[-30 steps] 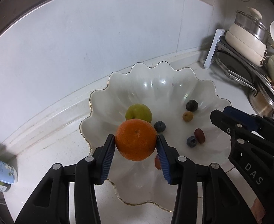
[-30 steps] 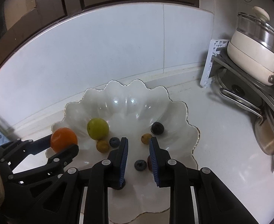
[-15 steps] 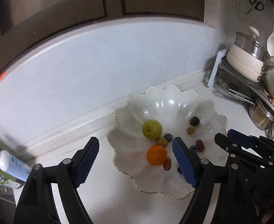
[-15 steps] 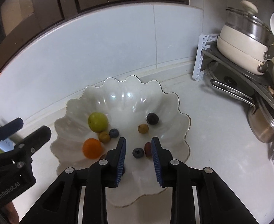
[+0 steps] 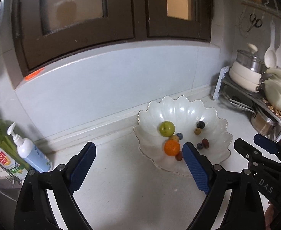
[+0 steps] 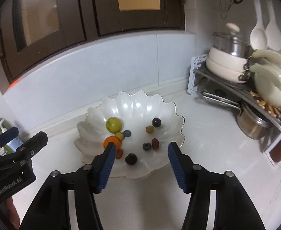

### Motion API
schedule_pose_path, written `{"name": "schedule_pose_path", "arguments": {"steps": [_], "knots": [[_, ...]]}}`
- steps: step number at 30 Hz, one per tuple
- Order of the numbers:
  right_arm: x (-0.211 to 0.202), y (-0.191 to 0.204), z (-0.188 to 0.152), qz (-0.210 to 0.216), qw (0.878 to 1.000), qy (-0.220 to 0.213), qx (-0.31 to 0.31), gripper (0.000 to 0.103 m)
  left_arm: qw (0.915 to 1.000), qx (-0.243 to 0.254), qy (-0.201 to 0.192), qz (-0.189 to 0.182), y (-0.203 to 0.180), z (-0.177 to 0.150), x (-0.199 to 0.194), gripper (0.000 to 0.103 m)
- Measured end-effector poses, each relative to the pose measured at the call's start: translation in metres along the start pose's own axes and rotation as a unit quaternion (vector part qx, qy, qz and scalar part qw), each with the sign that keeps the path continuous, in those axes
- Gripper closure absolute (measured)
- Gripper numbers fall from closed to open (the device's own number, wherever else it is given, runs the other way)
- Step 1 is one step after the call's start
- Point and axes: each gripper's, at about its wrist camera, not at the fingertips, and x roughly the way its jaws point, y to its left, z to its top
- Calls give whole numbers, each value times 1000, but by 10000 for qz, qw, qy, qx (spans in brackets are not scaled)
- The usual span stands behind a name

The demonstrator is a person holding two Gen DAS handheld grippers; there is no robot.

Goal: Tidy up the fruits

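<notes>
Two claws are hanging over the white counter (image 5: 132,195), both empty. The left claw (image 5: 138,164) is spreading its jaws wide with only bare counter between them, and the right claw (image 6: 140,164) is opening too, its pads framing the near rim of the scalloped white bowl (image 6: 132,99) without touching it. All the fruit is sitting inside that bowl: the orange (image 5: 171,148) near the front left, the green plum (image 6: 113,125) behind it, blueberries such as the one at (image 6: 147,146), a reddish date (image 6: 155,143), and a dark cherry (image 6: 131,159) closest to the right claw.

Judging from the filled bowl and the released claws, the placing step looks finished and the hands are backing off. To do this well, each claw should be clearing the fragile rim before swinging aside, since a bump could be tipping the bowl or rolling the small fruit together.

From the right wrist, the dark cherry and the small brown fruit (image 6: 119,153) below the orange are showing plainly; from the left wrist the cherry is hidden behind the claw's right finger. Only the left wrist is taking in the whole pump bottle (image 5: 30,153) and green detergent bottle (image 5: 2,153) at the far left. Both views are showing the cream lidded pot (image 6: 228,65) on the rack.
</notes>
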Motion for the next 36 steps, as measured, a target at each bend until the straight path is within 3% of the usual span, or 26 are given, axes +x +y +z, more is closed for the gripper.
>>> {"name": "schedule_pose_path", "arguments": {"steps": [3,17,36], "knots": [[-24,6,-12,-118,9997,-210,14,44,9999,16,-147,-70,6,-8,-17,4],[-117,19,-58,-625,9930,-998,3,32,9974,166,-603,-366,10,-55,-96,2],[-223,13,-139,-321,9923,-1192,-110,32,9930,-34,-1168,-193,-6,-136,-230,0]]}}
